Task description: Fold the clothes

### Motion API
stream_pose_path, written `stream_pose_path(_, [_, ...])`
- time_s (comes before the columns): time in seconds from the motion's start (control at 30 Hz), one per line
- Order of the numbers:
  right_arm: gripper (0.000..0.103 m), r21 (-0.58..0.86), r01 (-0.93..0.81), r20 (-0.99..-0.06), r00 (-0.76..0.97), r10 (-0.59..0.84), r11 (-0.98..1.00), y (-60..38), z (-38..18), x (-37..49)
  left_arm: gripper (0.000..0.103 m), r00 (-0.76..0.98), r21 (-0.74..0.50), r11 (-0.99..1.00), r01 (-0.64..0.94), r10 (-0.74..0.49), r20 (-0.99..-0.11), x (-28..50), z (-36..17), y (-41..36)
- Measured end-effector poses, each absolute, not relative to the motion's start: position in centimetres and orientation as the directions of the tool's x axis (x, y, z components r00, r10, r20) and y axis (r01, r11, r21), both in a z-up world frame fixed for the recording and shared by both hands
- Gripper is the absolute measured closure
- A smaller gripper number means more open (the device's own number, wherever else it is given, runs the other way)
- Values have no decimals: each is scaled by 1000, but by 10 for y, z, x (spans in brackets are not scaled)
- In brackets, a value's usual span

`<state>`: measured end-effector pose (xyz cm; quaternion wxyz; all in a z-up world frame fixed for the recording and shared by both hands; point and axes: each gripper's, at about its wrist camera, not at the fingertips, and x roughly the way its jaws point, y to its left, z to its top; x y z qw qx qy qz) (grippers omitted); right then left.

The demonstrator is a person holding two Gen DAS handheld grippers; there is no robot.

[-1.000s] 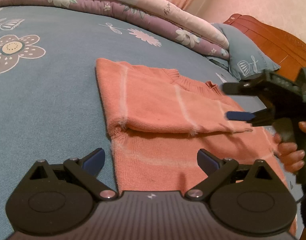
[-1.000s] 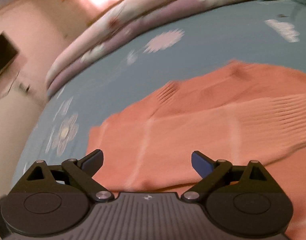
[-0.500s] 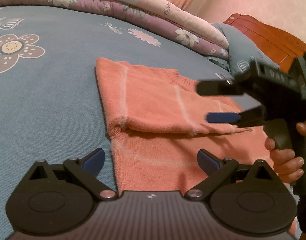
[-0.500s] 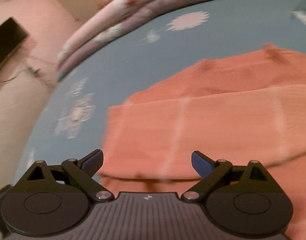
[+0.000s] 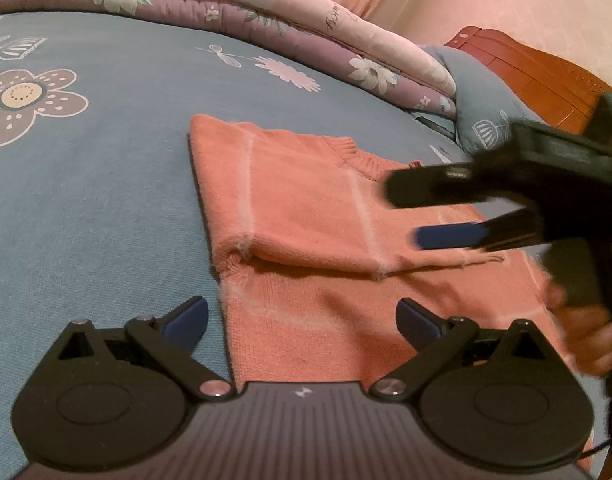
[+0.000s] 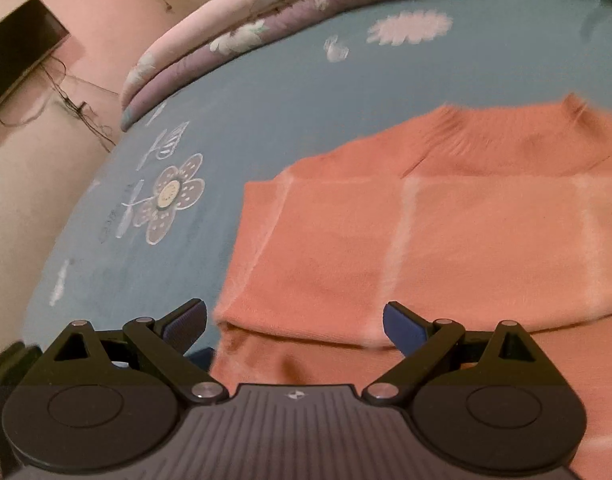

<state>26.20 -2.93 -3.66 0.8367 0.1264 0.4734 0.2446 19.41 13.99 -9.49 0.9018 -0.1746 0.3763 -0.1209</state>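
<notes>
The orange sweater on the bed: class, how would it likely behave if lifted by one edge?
The orange sweater is soft knit, so it would probably droop. Its folded top layer would likely fall open. It looks light and fuzzy, unlikely to slip from jaws.

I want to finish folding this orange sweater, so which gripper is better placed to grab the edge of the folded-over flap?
Probably the right gripper: open, it hangs just above the flap's edge on the orange sweater. The left gripper, also open, sits back over the sweater's near, unfolded part.
</notes>
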Motion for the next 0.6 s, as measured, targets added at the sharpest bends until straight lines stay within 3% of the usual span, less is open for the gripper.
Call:
stream_pose_path(0.27, [1,346,-173,-762,522,384,922,-121,-3,186,4,705,-304,943,137,-309,-639,166,-62,105])
stream_pose_path(0.43, [1,452,-74,-771,469,431,889,-190,-39,133,3,659,-329,922,205,-378,-650,135,-56,65])
stream_pose_path(0.6, [1,514,54,-788,423,447,856,-240,-81,93,3,563,-303,930,209,-368,-740,97,-71,22])
